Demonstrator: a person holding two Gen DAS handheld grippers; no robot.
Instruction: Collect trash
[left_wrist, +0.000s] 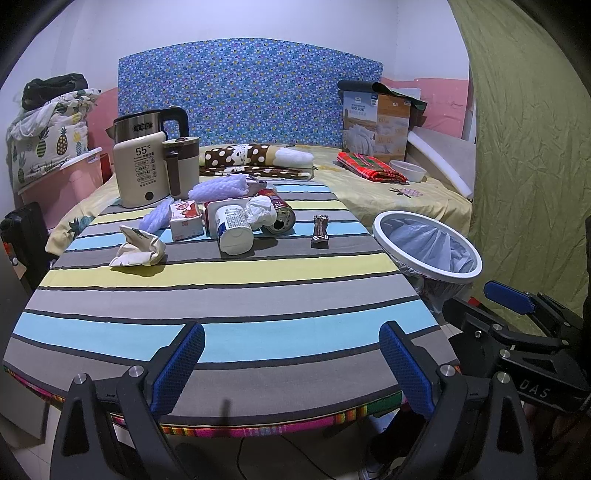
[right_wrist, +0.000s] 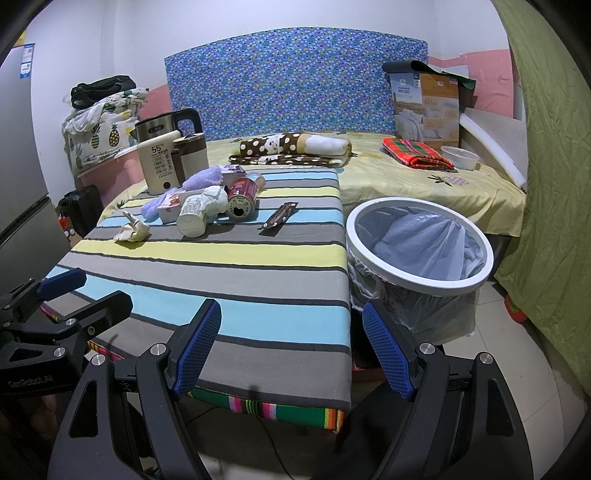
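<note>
Trash lies at the far side of the striped table: a crumpled paper cup, a white bottle on its side, a red can on its side, crumpled tissue, a small red-and-white carton, purple foam netting and a brown snack wrapper. A white-rimmed bin with a plastic liner stands at the table's right edge; it also shows in the right wrist view. My left gripper is open and empty over the near table edge. My right gripper is open and empty near the table's front right corner.
A kettle and a cream water heater stand at the table's back left. Behind is a bed with folded blankets, a red plaid cloth, a white bowl and a quilt box. A green curtain hangs right.
</note>
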